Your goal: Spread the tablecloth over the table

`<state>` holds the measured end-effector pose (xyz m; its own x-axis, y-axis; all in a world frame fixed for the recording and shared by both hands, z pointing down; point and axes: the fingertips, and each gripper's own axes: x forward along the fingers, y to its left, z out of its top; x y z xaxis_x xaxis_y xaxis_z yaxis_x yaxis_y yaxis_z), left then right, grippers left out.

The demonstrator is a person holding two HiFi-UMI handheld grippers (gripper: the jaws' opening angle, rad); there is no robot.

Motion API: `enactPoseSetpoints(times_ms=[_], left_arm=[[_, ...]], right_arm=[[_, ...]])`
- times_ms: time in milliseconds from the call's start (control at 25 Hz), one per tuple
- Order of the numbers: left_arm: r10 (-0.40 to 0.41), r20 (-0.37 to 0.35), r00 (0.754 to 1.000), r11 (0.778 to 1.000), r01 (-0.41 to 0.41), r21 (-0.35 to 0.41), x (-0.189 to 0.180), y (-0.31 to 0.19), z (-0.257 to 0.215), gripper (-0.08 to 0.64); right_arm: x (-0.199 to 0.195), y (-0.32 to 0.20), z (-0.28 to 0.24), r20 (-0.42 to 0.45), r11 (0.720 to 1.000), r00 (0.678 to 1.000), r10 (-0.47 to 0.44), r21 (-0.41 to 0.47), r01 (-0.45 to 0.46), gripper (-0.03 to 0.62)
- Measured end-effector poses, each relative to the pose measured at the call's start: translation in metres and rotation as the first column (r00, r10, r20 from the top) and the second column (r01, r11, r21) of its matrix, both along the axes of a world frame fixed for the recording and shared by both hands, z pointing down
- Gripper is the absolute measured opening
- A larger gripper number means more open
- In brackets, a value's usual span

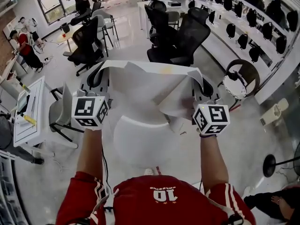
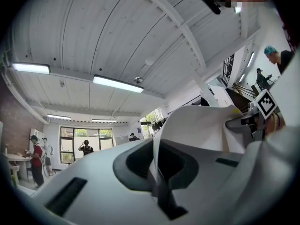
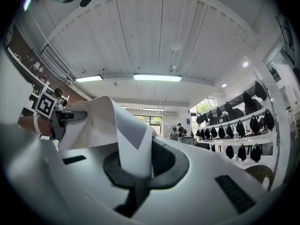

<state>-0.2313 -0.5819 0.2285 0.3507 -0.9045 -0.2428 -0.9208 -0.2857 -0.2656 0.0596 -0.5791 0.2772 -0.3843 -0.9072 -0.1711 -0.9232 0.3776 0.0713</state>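
Tablecloth (image 1: 150,86): found off the table (image 1: 136,144), held up in the air in front of the person as a crumpled white sheet stretched between the two grippers.

Noted left gripper (image 1: 97,78) with jaws closed together on the cloth's top left corner. Confirmed in the left gripper view, with the fabric pinched in the slot and rising out of it.

Noted right gripper (image 1: 200,87) likewise clamped tight on the top right corner, with a folded flap of cloth standing up from between its jaws in the right gripper view.

Recorded both grippers at about the same height and well apart, pointing away from the person and slightly upward. Judged the two-corner hold as chosen to keep the top edge taut and let the rest hang open.

Observed the right half creased and doubled over, not yet flat.

Saw, below the hanging cloth, only a white rounded surface. Took it for the table, though with part of it covered could not confirm. Found it bare along its near edge.

Judged the step in hand as carrying the cloth out over the far edge before lowering.

Flagged black office chairs (image 1: 178,36) beyond the far edge as a possible snag.
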Motion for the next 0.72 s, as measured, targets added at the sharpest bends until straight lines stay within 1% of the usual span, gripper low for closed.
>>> enactPoseSetpoints(times_ms=[120, 200, 320, 440, 560, 640, 720], left_arm=[[0.011, 0.026, 1.0, 1.0, -0.012, 0.021, 0.0, 0.004, -0.002, 0.011], [0.011, 0.042, 0.999, 1.0, -0.011, 0.001, -0.002, 0.004, 0.011, 0.011], [0.007, 0.045, 0.999, 0.998, -0.004, -0.057, -0.006, 0.003, 0.043, 0.011], [-0.005, 0.017, 1.0, 0.992, 0.007, -0.127, -0.013, 0.002, 0.081, 0.011], [-0.026, -0.047, 0.999, 0.978, 0.016, -0.206, -0.022, 0.002, 0.118, 0.011], [-0.039, -0.073, 0.997, 0.969, 0.02, -0.247, -0.024, 0.004, 0.139, 0.011], [-0.046, -0.073, 0.996, 0.962, 0.025, -0.272, -0.022, 0.008, 0.153, 0.011]], right_arm=[[0.0, -0.003, 0.0, -0.02, 1.0, 1.0, 0.008, 0.001, -0.008, 0.017], [-0.001, -0.006, 0.009, -0.05, 1.0, 0.999, 0.009, -0.014, -0.01, 0.017], [-0.003, -0.01, 0.032, -0.1, 0.998, 0.995, 0.006, -0.055, -0.011, 0.017], [-0.007, -0.014, 0.063, -0.136, 0.993, 0.991, -0.007, -0.119, -0.009, 0.015], [-0.015, -0.017, 0.097, -0.161, 0.98, 0.986, -0.036, -0.198, 0.004, 0.015], [-0.017, -0.015, 0.118, -0.163, 0.969, 0.985, -0.054, -0.246, 0.012, 0.015], [-0.015, -0.012, 0.133, -0.148, 0.96, 0.987, -0.066, -0.281, 0.022, 0.017]])
